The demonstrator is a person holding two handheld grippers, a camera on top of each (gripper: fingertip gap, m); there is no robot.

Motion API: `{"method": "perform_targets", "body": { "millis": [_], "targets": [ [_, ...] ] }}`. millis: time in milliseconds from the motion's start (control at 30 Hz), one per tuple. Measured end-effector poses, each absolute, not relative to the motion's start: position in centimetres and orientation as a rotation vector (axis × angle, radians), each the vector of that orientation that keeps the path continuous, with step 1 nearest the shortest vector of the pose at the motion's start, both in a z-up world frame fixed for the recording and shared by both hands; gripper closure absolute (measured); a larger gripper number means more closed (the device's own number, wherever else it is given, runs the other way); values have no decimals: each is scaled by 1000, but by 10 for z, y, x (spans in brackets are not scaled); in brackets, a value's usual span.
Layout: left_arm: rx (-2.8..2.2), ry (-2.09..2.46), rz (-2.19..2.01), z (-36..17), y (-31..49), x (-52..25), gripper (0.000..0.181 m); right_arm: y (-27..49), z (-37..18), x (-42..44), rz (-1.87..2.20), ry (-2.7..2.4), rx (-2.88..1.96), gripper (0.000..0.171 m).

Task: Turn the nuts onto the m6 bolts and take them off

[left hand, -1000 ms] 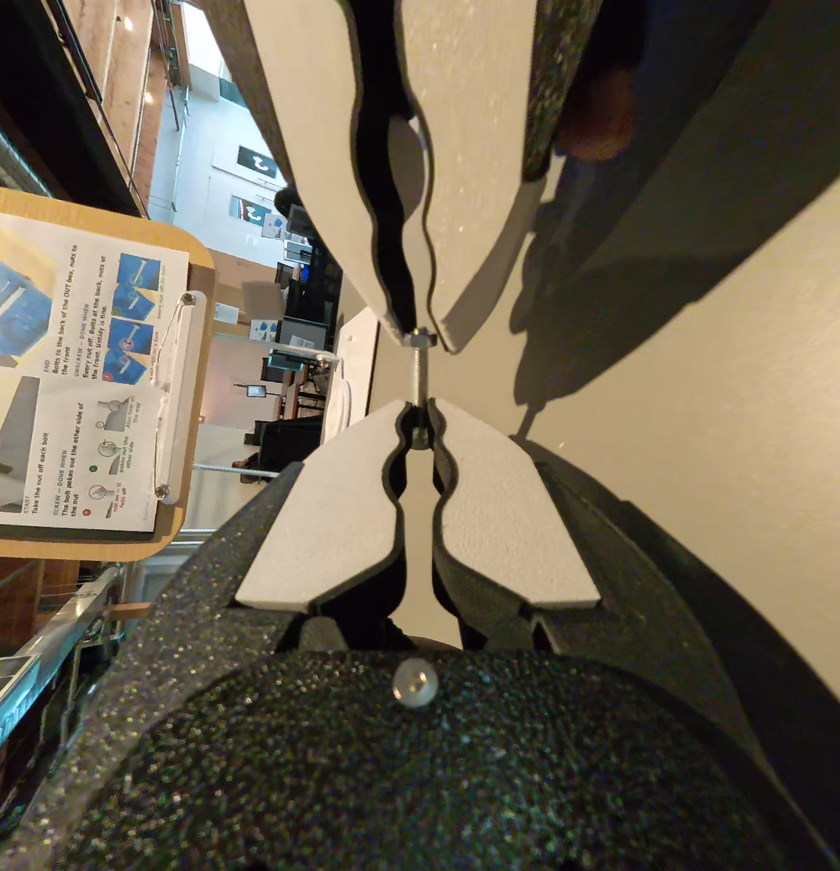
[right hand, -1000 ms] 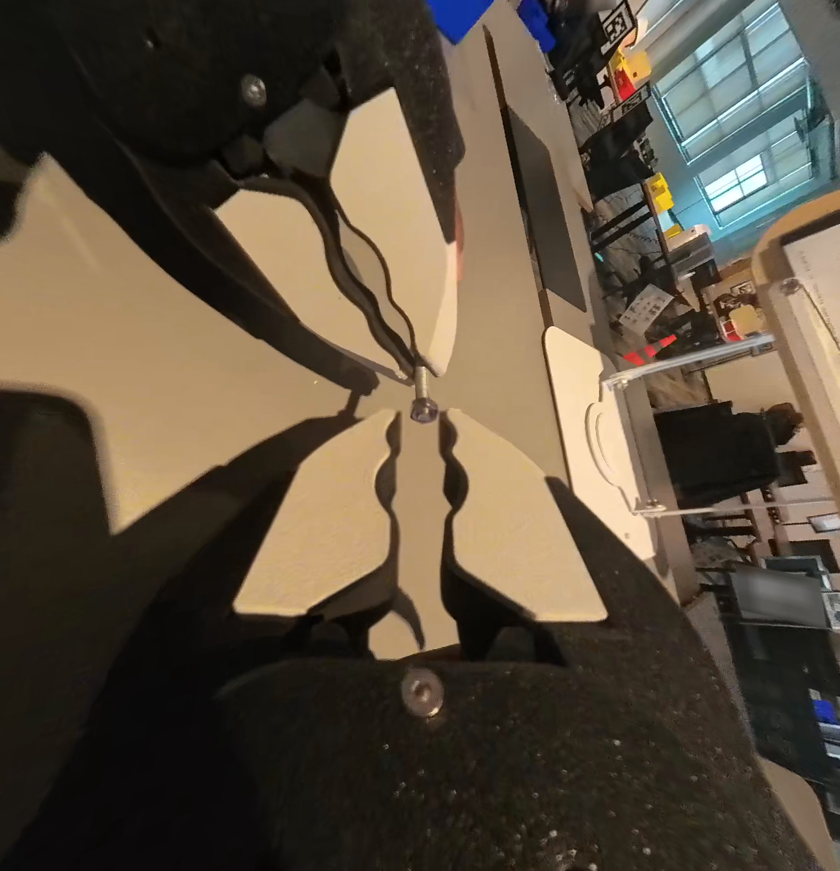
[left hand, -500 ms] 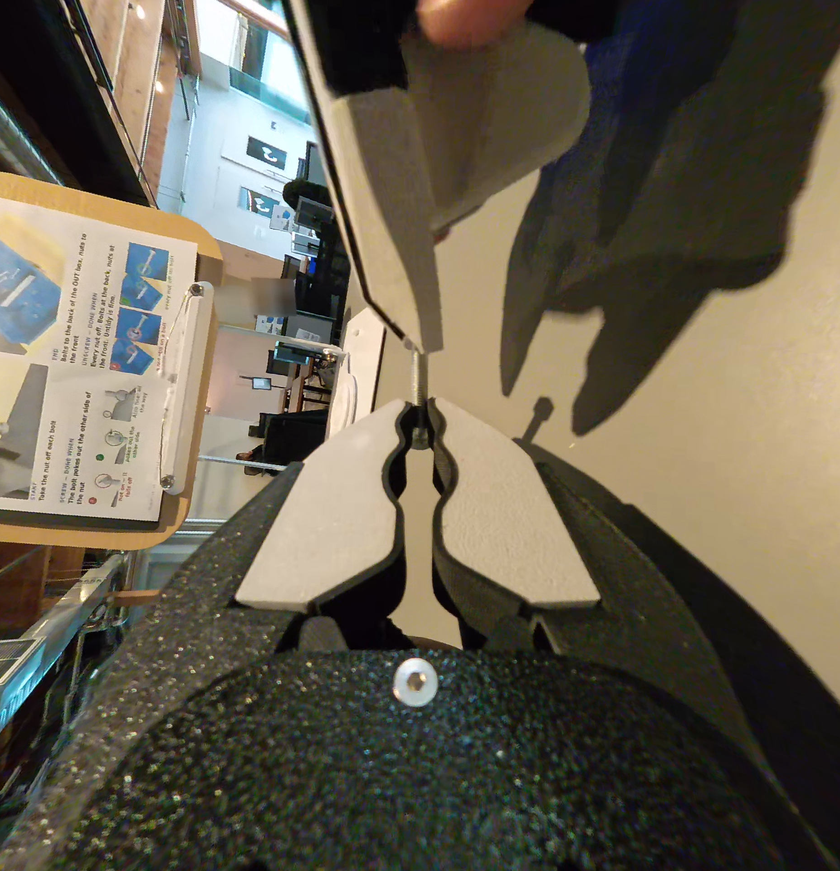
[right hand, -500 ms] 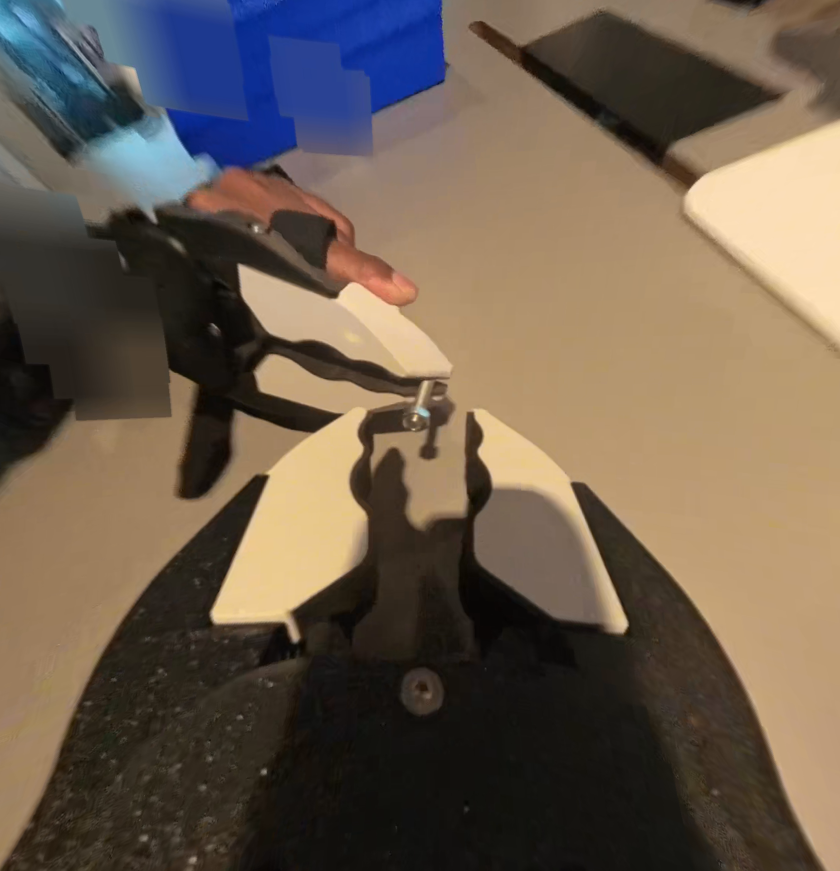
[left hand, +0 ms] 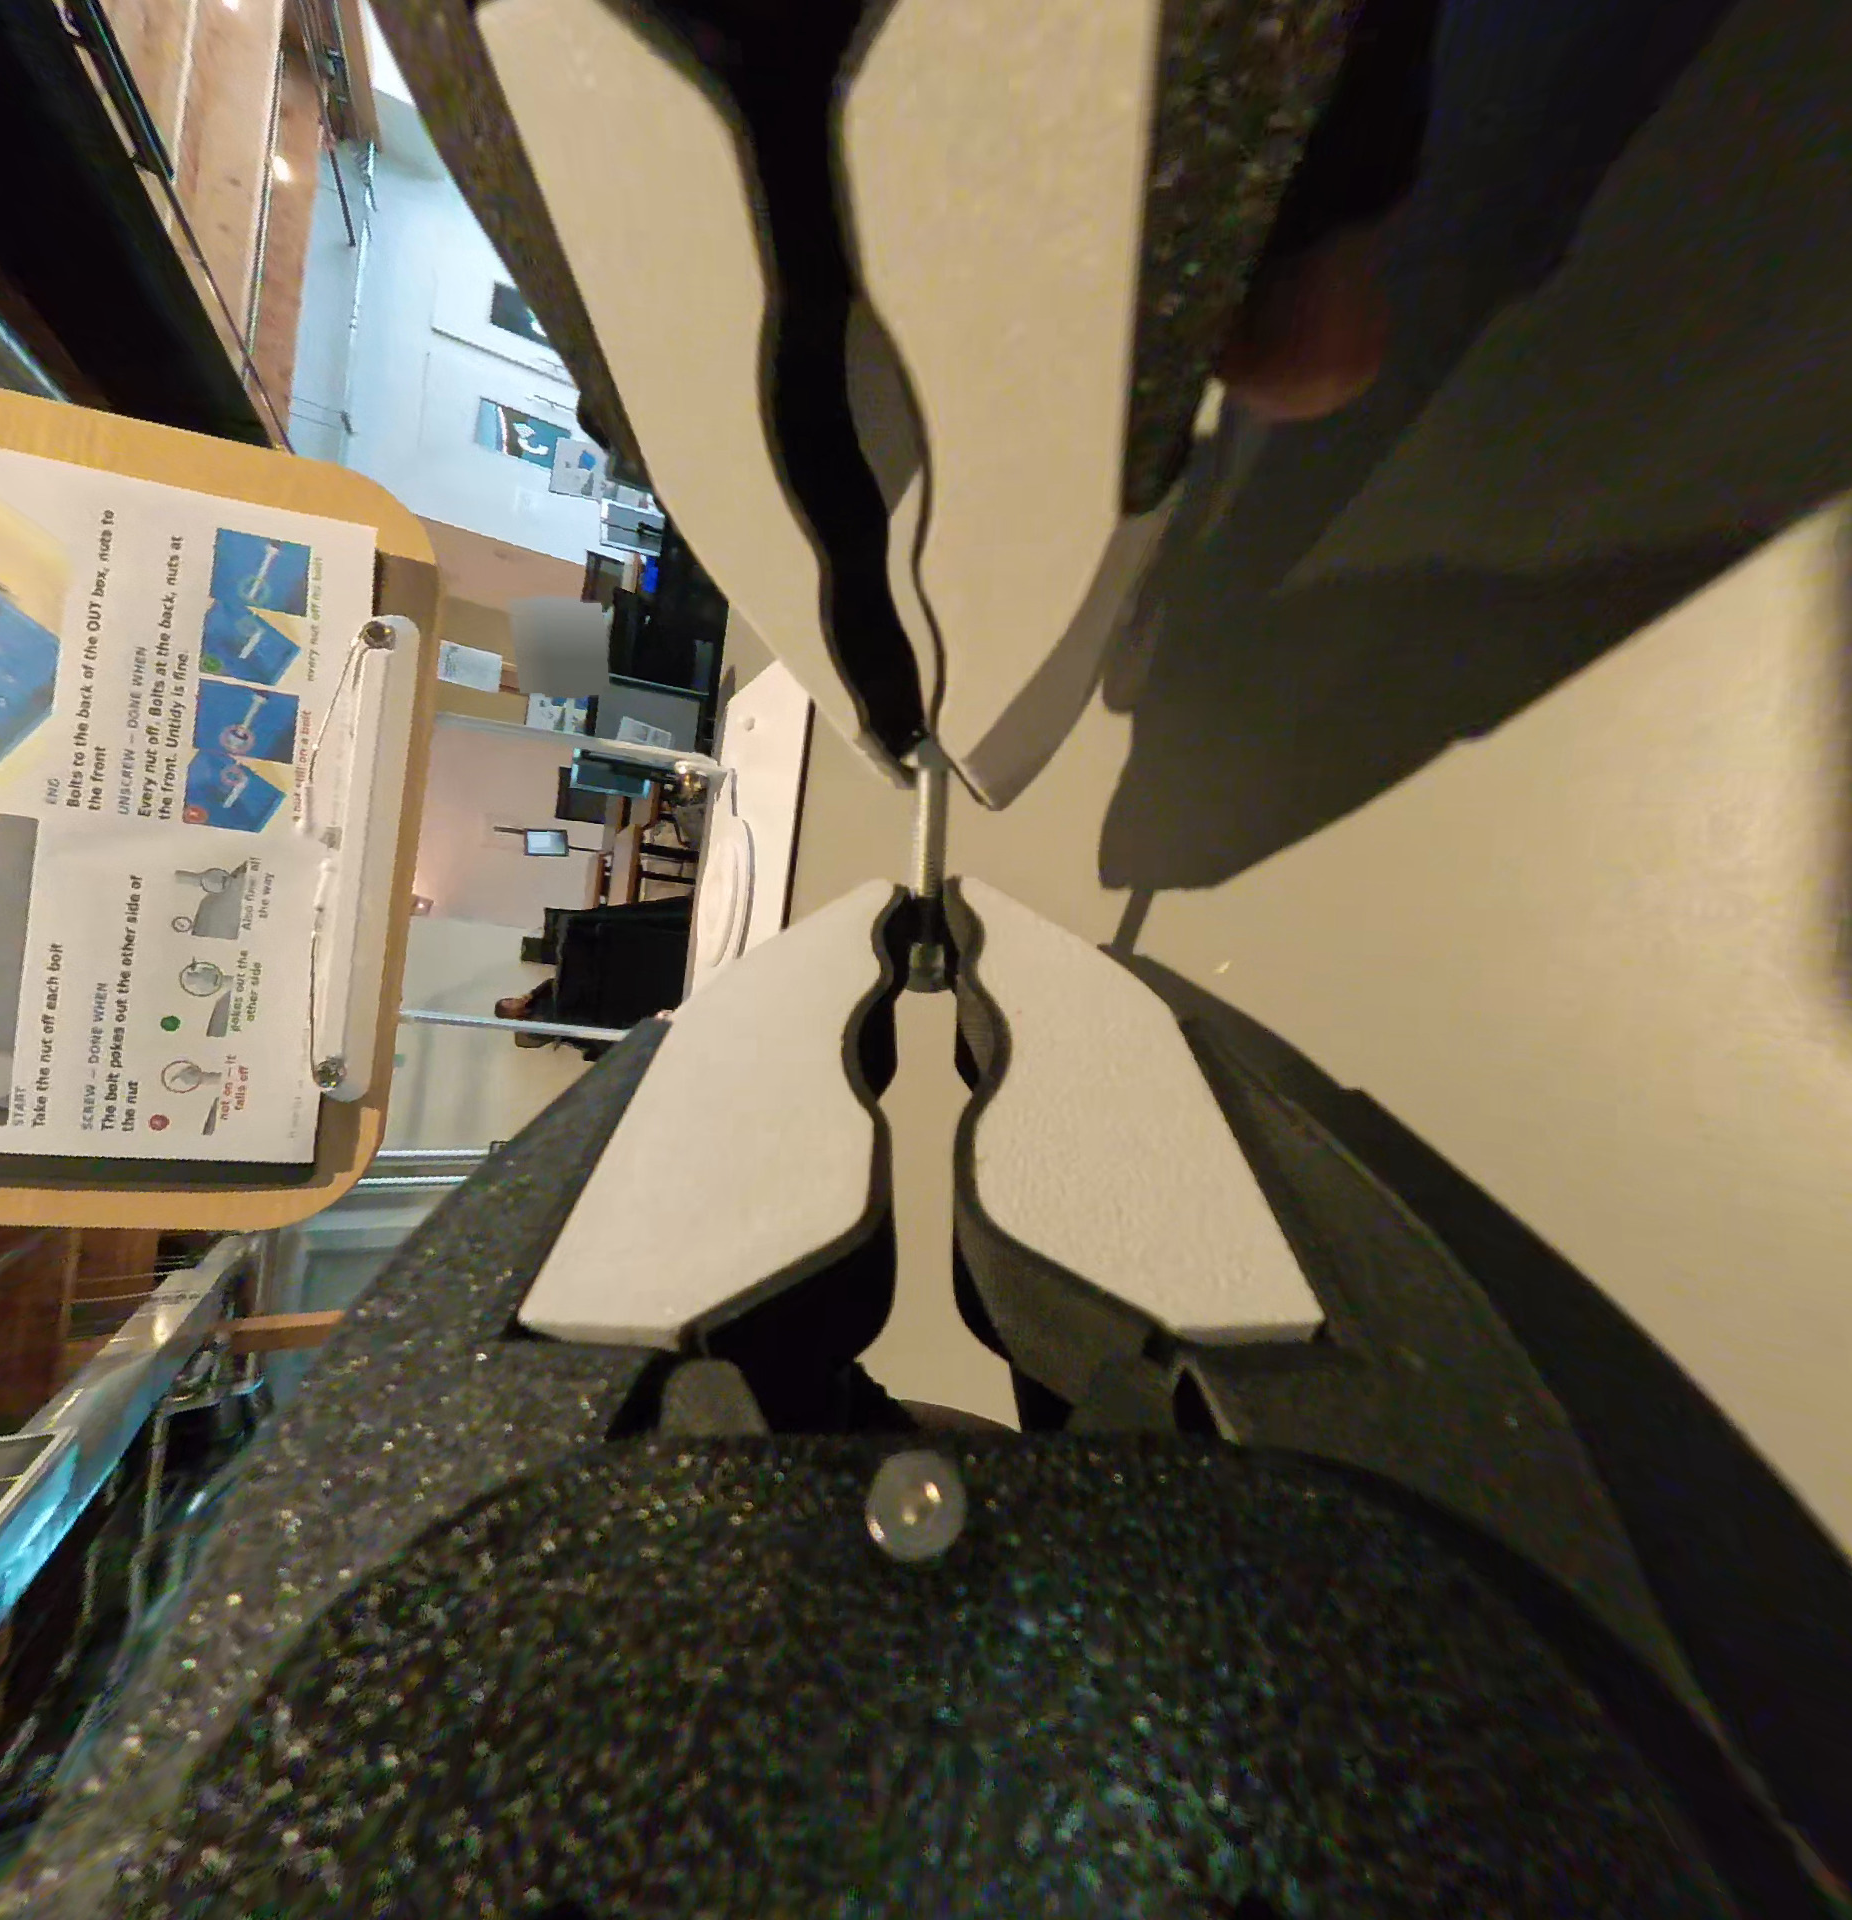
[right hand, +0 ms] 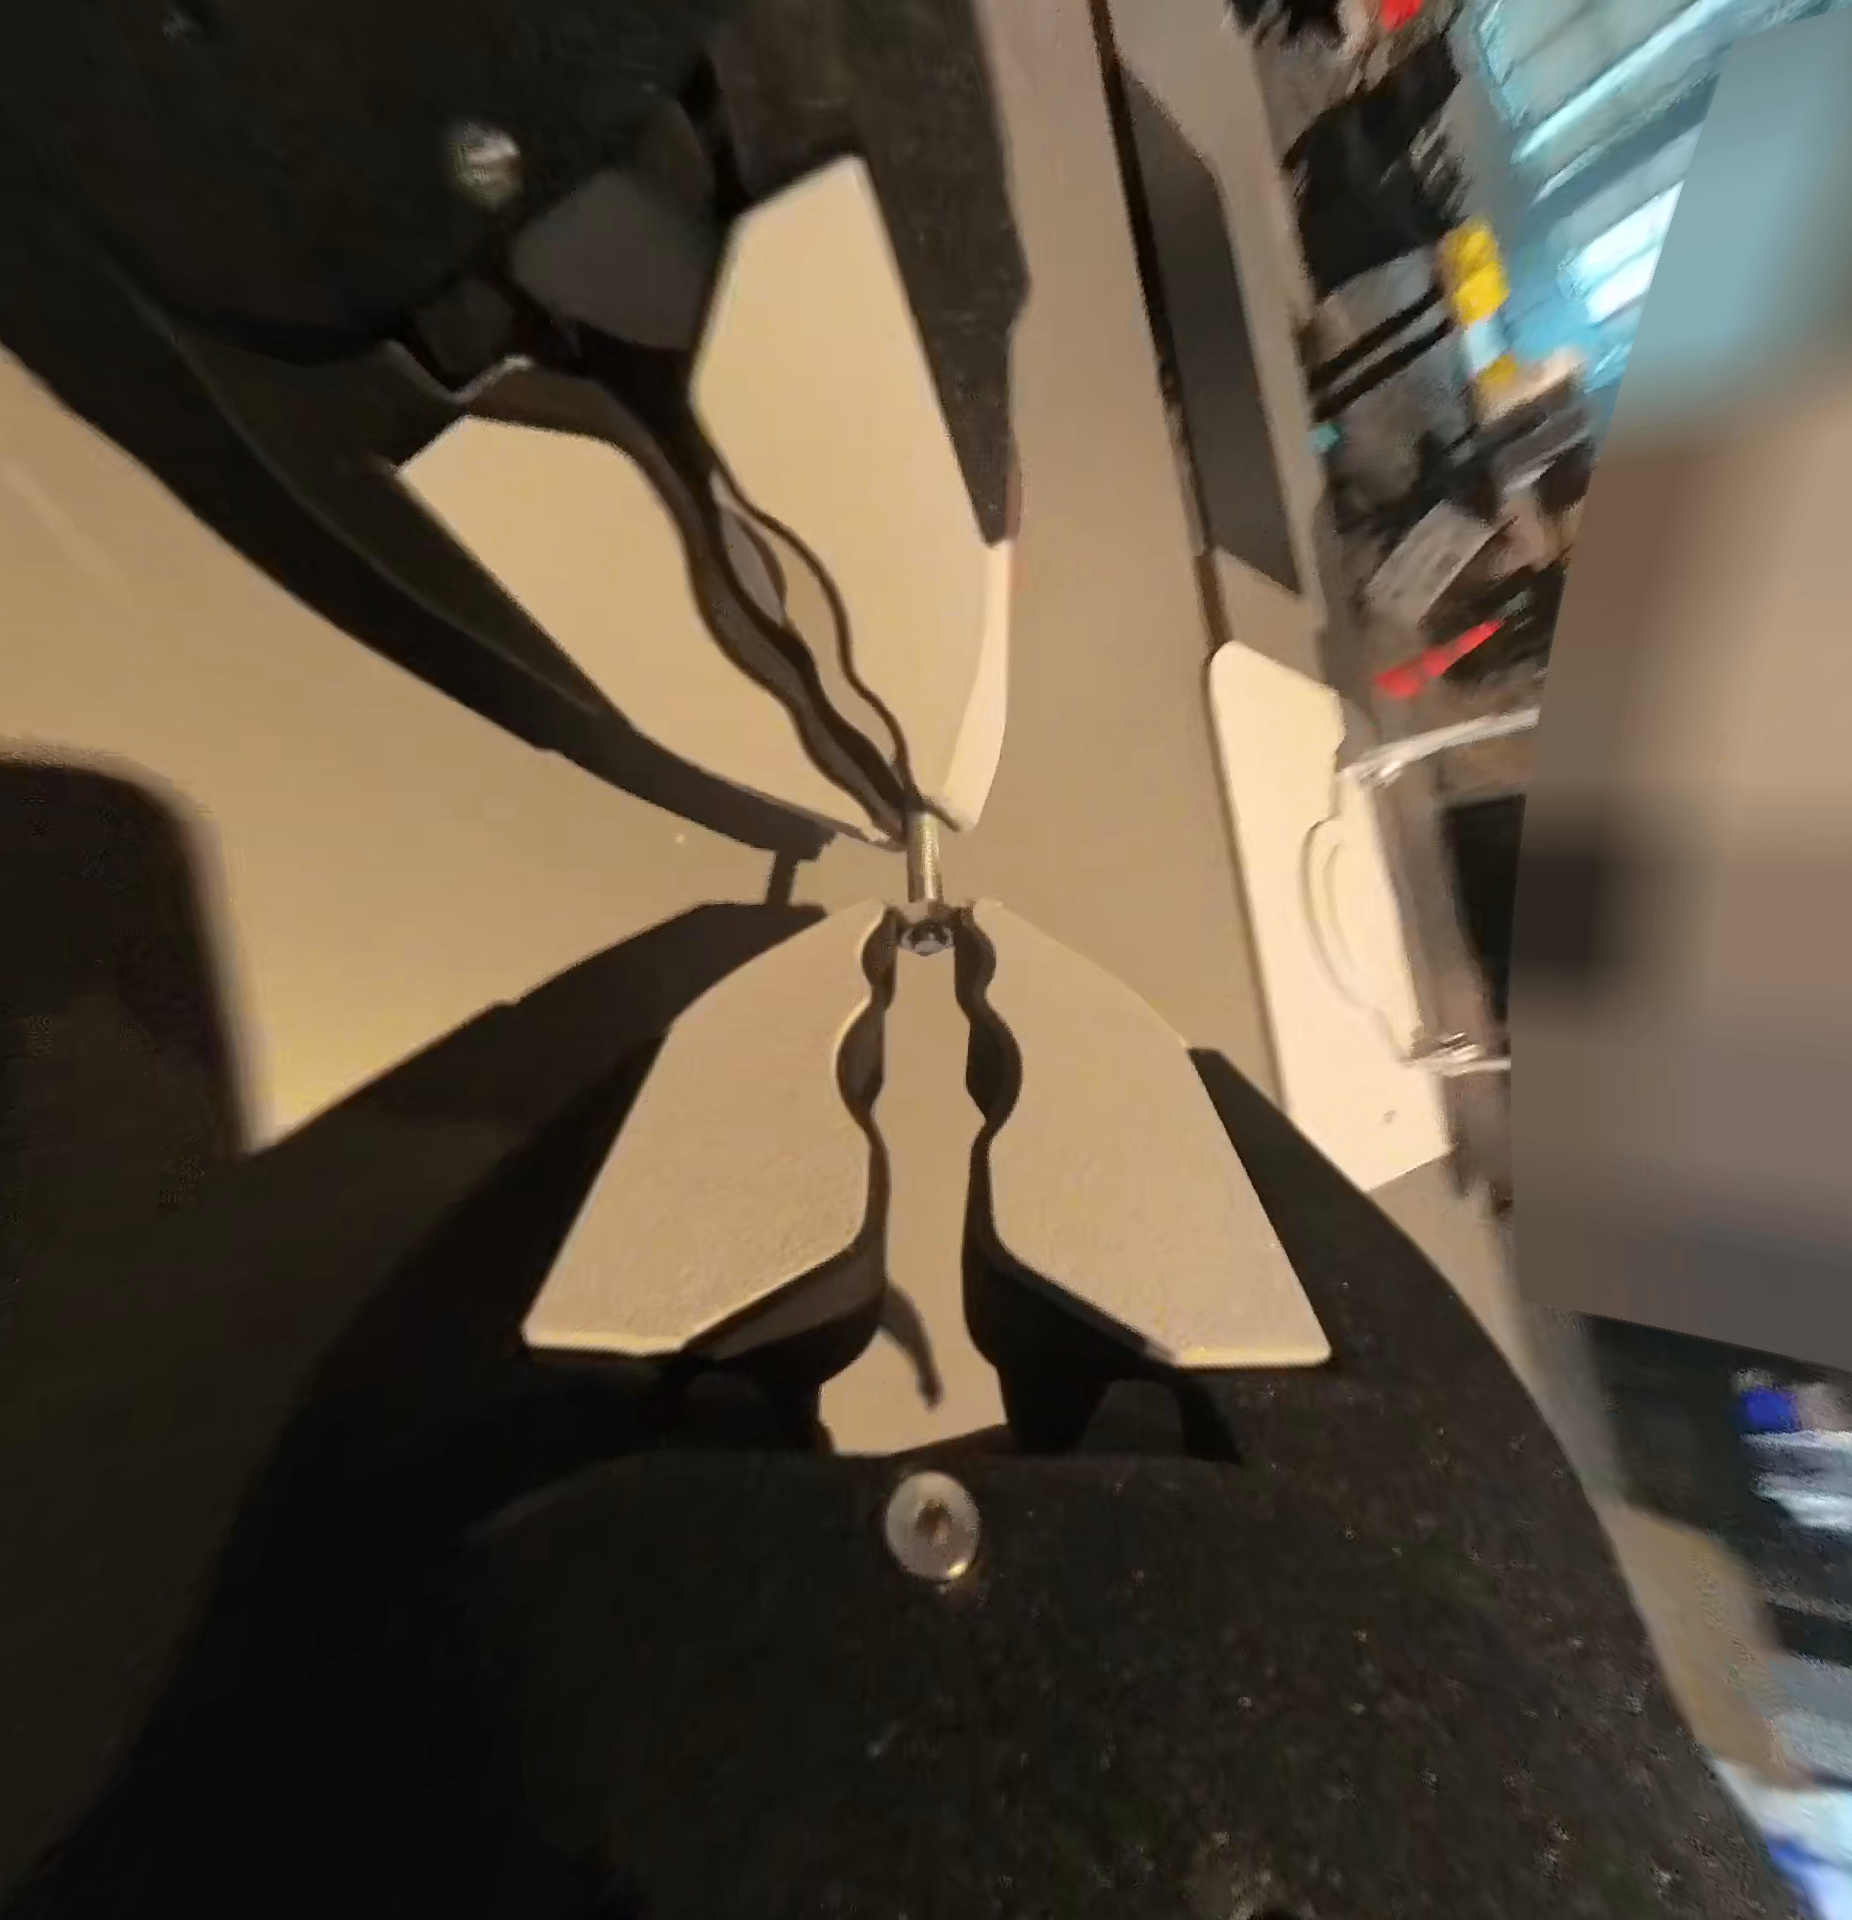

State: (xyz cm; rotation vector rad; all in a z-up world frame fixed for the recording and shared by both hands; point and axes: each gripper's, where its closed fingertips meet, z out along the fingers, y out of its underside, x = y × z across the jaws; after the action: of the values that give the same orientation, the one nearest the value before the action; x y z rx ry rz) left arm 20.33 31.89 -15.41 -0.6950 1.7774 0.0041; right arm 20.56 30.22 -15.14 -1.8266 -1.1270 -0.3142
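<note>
A small silver bolt (left hand: 930, 831) hangs in the air between my two grippers, above the beige table (left hand: 1524, 935). My left gripper (left hand: 927, 914) is shut on the nut (left hand: 927, 961) at the near end of the thread. My right gripper (left hand: 924, 753) comes in from the top of the left wrist view, tip to tip with the left one. In the right wrist view my right gripper (right hand: 927, 920) is shut on the bolt's socket head (right hand: 927, 938). The shaft (right hand: 922, 862) runs away from it into the left gripper (right hand: 917, 821).
A wooden board with a printed instruction sheet (left hand: 174, 790) stands at the left. A white board (right hand: 1306, 935) and a dark mat (right hand: 1213, 364) lie on the table farther off. A person's fingertip (left hand: 1296, 353) shows behind the right gripper. My two grippers' fingertips are within a few centimetres of each other.
Half a second ago my right gripper was open, off the bolt and turned to another angle. It has swung back and closed on the bolt head. My left gripper has held still.
</note>
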Motion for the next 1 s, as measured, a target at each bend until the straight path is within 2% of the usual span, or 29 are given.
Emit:
{"method": "perform_targets", "body": {
  "millis": [200,267,333,400,467,600,733,833,867,1000],
  "targets": [
    [-680,1735,6,-145,319,203,176,297,-141,194,645,-438,-2185,161],
    [-683,1731,2,-145,319,204,175,296,-139,193,765,-415,-2146,156],
    [-689,1733,3,-146,319,203,175,298,-141,196,641,-528,-2117,142],
    [-702,1728,-7,-145,321,203,175,301,-145,203,353,-702,-2077,130],
    [-716,1727,-12,-146,323,203,175,303,-142,205,77,-879,-1970,129],
    [-718,1728,-16,-146,322,203,175,302,-136,200,-239,-1084,-1764,139],
    [-712,1730,-26,-146,321,203,176,303,-143,202,-332,-1133,-1753,145],
    [-706,1740,-32,-148,319,203,175,304,-144,205,-422,-1169,-1721,156],
    [-704,1743,-30,-148,318,203,175,304,-144,205,-426,-1166,-1722,161],
    [-696,1749,-11,-149,319,203,175,302,-148,204,-209,-1044,-1905,161]
  ]
}}
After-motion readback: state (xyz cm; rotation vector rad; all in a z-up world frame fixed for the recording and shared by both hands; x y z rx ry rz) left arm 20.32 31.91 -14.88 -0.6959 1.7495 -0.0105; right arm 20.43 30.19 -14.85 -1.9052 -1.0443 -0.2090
